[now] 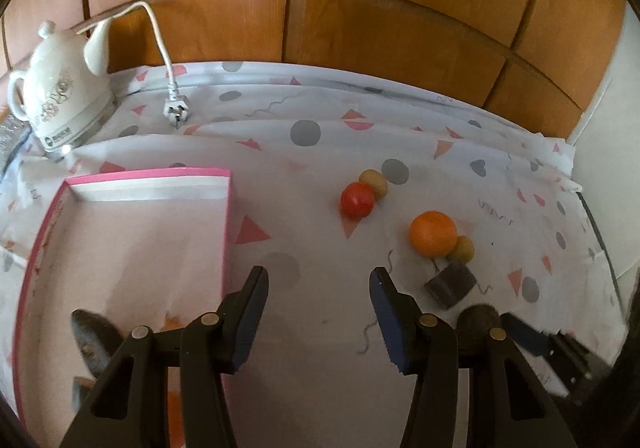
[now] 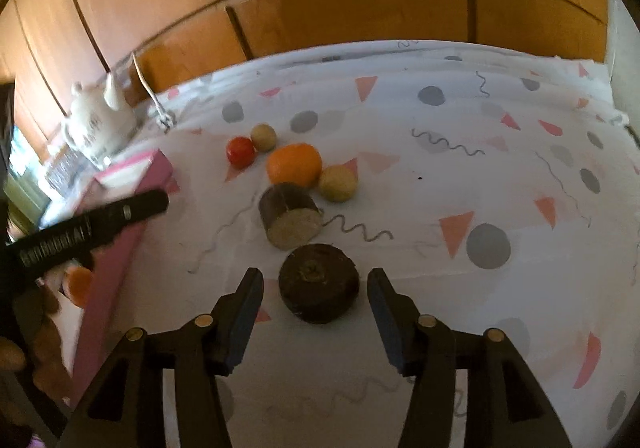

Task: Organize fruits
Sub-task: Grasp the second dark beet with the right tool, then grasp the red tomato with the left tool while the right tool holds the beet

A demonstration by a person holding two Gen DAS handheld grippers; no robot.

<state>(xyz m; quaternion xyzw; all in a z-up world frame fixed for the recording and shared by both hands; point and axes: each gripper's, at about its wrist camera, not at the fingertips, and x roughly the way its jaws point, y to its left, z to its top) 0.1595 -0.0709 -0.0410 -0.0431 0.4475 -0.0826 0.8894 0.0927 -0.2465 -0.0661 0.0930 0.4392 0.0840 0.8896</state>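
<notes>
From the left wrist camera, the left gripper [image 1: 318, 280] hangs over the cloth-covered surface [image 1: 320, 328] with its jaws spread wide and nothing between them. To its left lies one pink tray [image 1: 228, 232], with a dark fruit [image 1: 94, 336] and something orange inside at its near end, both partly hidden by the gripper. On the cloth ahead and to the right sit one red tomato [image 1: 357, 199] touching one small yellowish fruit [image 1: 374, 181], and nearer, one orange [image 1: 433, 234] touching a second yellowish fruit [image 1: 462, 249]. Just in front of those lies one dark brown cut piece [image 1: 450, 284], and a second dark piece [image 1: 478, 318] shows behind the gripper's right finger. One white kettle [image 1: 60, 95] stands at the far left, its plug [image 1: 176, 109] lying loose on the cloth.

From the right wrist camera, the right gripper [image 2: 316, 282] has its jaws wide open on either side of one dark round piece [image 2: 318, 282], touching it on neither side. Beyond it lies the cut piece [image 2: 290, 219], pale face toward the camera, then the orange [image 2: 295, 163], two yellowish fruits [image 2: 337, 183] [image 2: 263, 136] and the tomato [image 2: 241, 151]. The left gripper's black finger [image 2: 100, 224] reaches across the pink tray [image 2: 116, 248] at the left, where an orange fruit [image 2: 80, 284] lies.
</notes>
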